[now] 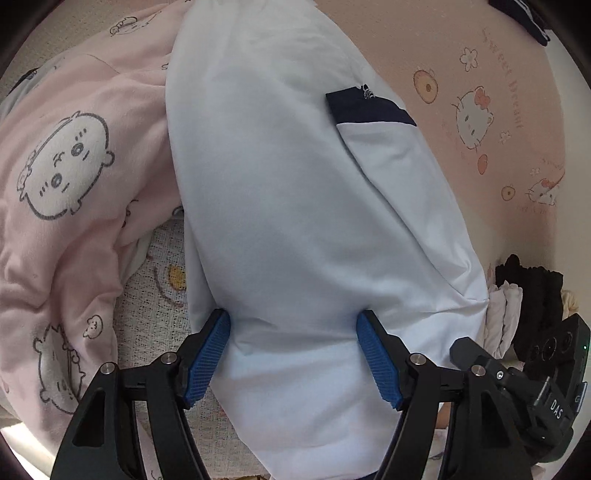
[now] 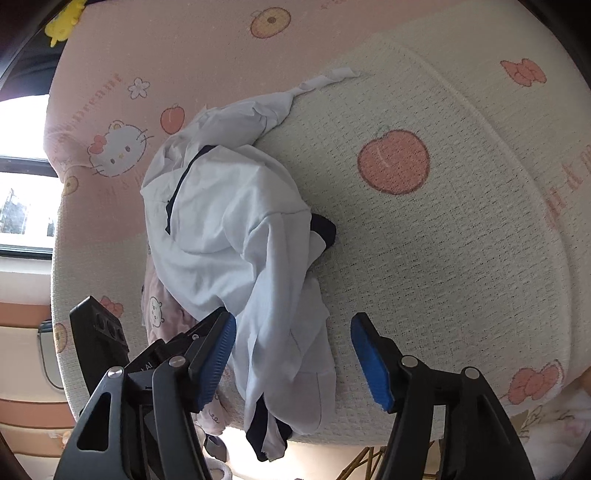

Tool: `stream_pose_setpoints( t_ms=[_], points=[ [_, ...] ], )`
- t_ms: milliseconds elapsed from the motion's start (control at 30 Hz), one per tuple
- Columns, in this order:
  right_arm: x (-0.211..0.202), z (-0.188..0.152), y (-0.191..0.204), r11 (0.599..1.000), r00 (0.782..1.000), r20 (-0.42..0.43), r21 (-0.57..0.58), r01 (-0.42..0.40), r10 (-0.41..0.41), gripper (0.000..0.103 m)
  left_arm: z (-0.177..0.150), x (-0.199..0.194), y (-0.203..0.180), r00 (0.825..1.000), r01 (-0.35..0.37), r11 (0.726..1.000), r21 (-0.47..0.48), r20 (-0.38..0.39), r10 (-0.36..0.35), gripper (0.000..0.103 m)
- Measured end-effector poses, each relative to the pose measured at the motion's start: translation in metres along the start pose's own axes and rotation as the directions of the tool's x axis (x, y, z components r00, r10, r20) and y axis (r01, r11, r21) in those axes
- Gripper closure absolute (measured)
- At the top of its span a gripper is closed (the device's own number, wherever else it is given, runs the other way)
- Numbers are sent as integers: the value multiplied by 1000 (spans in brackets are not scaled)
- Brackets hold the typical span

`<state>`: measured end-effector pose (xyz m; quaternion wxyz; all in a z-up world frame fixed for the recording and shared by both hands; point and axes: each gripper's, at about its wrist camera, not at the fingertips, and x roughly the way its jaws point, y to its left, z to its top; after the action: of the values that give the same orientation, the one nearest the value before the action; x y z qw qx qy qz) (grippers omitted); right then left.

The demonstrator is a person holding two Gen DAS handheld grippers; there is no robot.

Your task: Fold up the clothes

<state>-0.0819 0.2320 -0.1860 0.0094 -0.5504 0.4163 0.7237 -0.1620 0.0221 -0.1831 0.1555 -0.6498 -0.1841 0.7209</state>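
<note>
1. Your left gripper (image 1: 293, 354) jaws stand apart, straddling the white garment (image 1: 295, 184) on the bed cover (image 1: 498, 74).
2. Your right gripper (image 2: 293, 354) jaws are apart too, garment's sleeve (image 2: 284, 332) loose between them.

Bed's got a pink Hello Kitty sheet (image 1: 480, 110), kitty faces, flowers and little apples all over it, running from 12 round to 3 o'clock on the left wrist cam. Cream waffle-weave blanket (image 2: 461, 229) with a big peach apple fills the right cam's 1 to 5 o'clock. Window (image 2: 22, 206) at 9 o'clock there, yellow plush toy (image 2: 62, 22) up at 11.
</note>
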Motion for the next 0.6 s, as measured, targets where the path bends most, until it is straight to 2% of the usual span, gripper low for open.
stream_pose_setpoints(
  t_ms=[100,167,200,300,433,600],
  points=[
    [6,-2,1,1000,1000,-15,1,0,0,39,-3,2,-7,1000,17,998,54,-2,-17,17],
    [6,-2,2,1000,1000,-16,-11,8,-9,39,-4,4,-7,999,53,998,45,0,-53,4],
    [6,-2,3,1000,1000,-16,-17,13,-13,39,-4,4,-6,997,74,997,32,-1,-74,1],
    [4,-2,5,1000,1000,-4,-24,20,-20,39,-1,5,-4,996,90,996,-3,-20,-90,0],
    [1,-2,5,999,1000,14,-36,26,-25,39,-1,4,-8,996,83,996,27,-44,-82,0],
    [-6,-12,7,994,997,58,-91,54,-49,39,-8,-3,-6,997,79,996,-30,21,-78,2]
  ],
)
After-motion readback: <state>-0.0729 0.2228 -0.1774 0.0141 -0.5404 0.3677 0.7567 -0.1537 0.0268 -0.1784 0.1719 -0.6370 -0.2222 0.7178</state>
